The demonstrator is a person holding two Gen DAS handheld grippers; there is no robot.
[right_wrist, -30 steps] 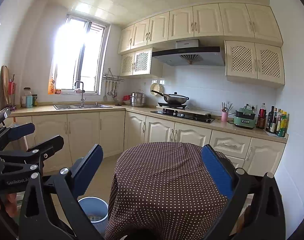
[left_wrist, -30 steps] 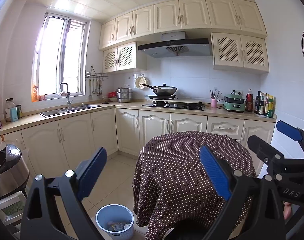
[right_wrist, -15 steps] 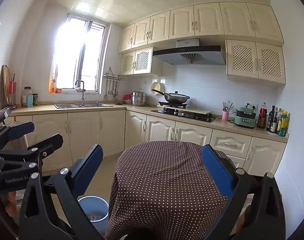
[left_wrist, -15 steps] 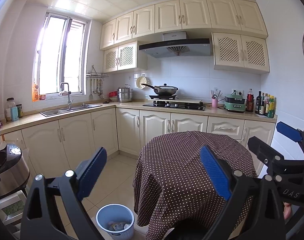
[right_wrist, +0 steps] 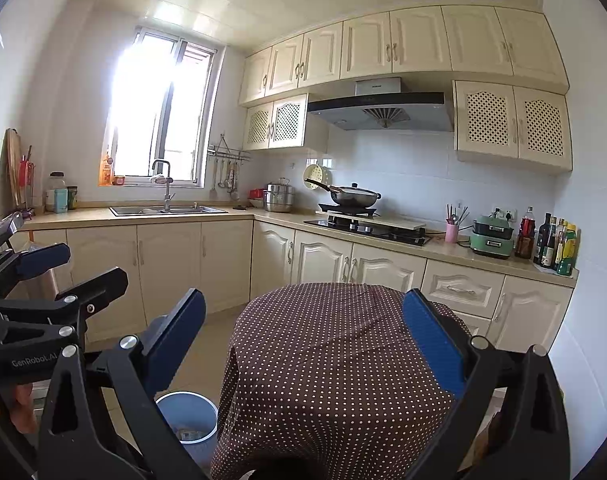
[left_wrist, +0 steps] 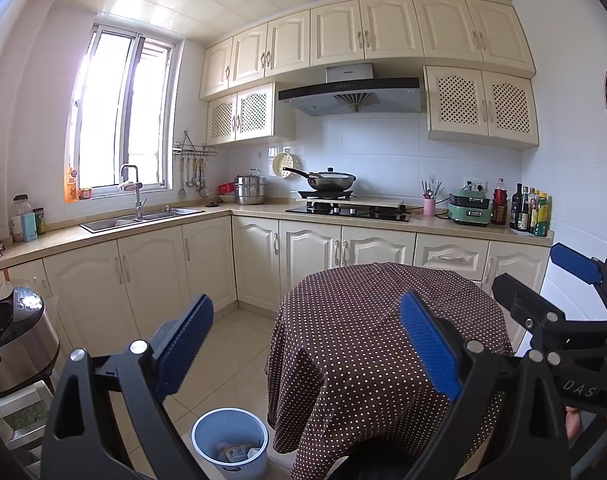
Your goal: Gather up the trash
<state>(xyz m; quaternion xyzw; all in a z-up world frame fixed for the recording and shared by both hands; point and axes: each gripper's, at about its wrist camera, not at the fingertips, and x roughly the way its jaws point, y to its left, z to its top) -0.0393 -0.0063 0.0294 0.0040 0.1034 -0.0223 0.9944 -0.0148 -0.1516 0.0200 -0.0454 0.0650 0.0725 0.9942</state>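
Above the near edge of a round table (left_wrist: 375, 320) draped in a brown dotted cloth, two hand-held grippers hover side by side, both released and holding nothing. The left gripper (left_wrist: 303, 344) has its blue pads spread wide, and the right gripper (right_wrist: 303, 344) is spread just as wide. Held level and pointed across the kitchen, they seem to be in a neutral pose rather than reaching for anything. No trash shows on the tablecloth, so the job looks either finished or paused. One pale blue bin (left_wrist: 229, 442) stands on the tiled floor just left of the table, close enough for an easy drop, and crumpled wrappers (left_wrist: 235, 450) lie inside it; how many pieces cannot be told. On the far counter one wok (left_wrist: 329, 180) sits on the hob, one steel pot (left_wrist: 249, 190) stands to its left, and one sink (left_wrist: 141, 218) lies under the window.
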